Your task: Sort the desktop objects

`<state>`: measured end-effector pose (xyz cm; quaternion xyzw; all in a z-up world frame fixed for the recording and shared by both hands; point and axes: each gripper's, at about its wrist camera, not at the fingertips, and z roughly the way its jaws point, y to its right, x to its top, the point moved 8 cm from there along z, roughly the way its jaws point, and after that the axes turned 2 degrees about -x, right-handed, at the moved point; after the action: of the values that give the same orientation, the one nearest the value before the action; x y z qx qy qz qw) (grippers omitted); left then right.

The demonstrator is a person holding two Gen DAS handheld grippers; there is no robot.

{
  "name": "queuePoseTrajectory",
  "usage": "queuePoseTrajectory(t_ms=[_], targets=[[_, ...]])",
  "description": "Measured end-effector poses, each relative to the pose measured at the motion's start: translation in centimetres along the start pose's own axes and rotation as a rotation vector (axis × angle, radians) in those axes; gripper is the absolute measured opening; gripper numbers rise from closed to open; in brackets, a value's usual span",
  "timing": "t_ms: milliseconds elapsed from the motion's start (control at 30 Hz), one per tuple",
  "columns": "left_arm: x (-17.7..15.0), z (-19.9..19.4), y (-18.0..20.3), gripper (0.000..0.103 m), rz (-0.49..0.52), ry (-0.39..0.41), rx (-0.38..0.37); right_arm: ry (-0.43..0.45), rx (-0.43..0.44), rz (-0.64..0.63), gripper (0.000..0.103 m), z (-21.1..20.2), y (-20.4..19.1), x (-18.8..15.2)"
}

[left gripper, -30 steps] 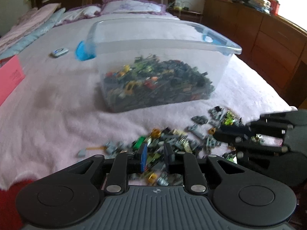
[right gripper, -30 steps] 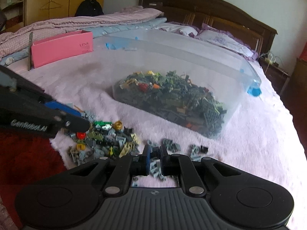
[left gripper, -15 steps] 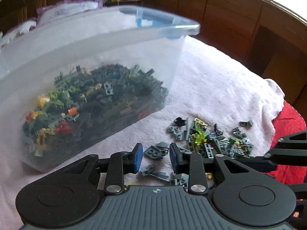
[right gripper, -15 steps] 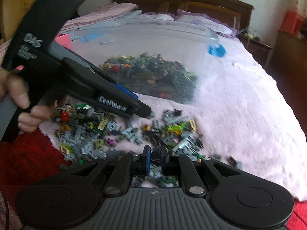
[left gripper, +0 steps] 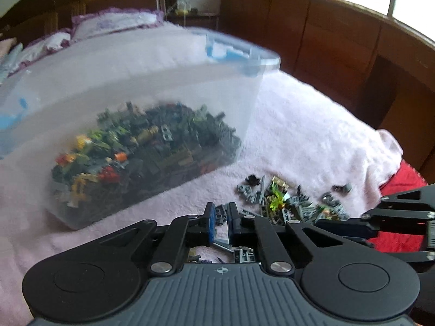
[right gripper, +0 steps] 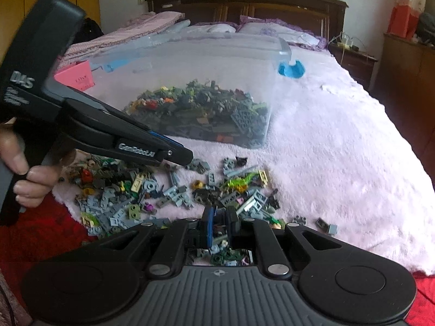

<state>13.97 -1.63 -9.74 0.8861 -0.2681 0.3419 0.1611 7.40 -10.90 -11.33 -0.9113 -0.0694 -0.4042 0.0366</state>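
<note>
Clearly the sorting is somewhere in its middle: a clear plastic bin point(right gripper: 195, 87) sits far on the pink blanket point(right gripper: 339, 149) with a dark heap of building bricks already inside, while a loose pile of bricks point(right gripper: 174, 190) lies spread on the blanket just in front of it.

At the left, the left gripper point(left gripper: 220, 218) holds a small grey plate brick point(left gripper: 219, 214) between its 2 fingers. The jaws stand narrowly apart, about the width of that piece, and both pads seem to press on it; in the right wrist view the same tool's tip point(right gripper: 185, 160) sits low at the far edge of the pile, and the person's hand point(right gripper: 24, 174) grips its handle. I judge this a pick in hand, and the next move calls for lifting the piece over the bin's near wall and opening the jaws above the heap. The wall is tall, so a low carry could knock it.

To the right, the right gripper point(right gripper: 220, 224) hovers over the near side of the pile with its jaws nearly closed. Small bricks show in the gap, but I cannot tell whether it grips 1 or only hangs above them. If empty, it needs 1 single piece isolated from its neighbours.
</note>
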Motion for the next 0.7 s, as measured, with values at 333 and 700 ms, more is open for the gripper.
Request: queuePoseTrajectory(t_ms=[333,700], targets=[[1.8,-6.2,-0.5,0.011,-0.027,0.127,0.059,0.067,0.005,-0.055,0.011,-1.7,-1.4,2.4],[1.5,-2.0,0.1,0.028,0.089,0.005,0.009,0.081,-0.007,-0.068,0.011,-2.8,-1.5,3.2]])
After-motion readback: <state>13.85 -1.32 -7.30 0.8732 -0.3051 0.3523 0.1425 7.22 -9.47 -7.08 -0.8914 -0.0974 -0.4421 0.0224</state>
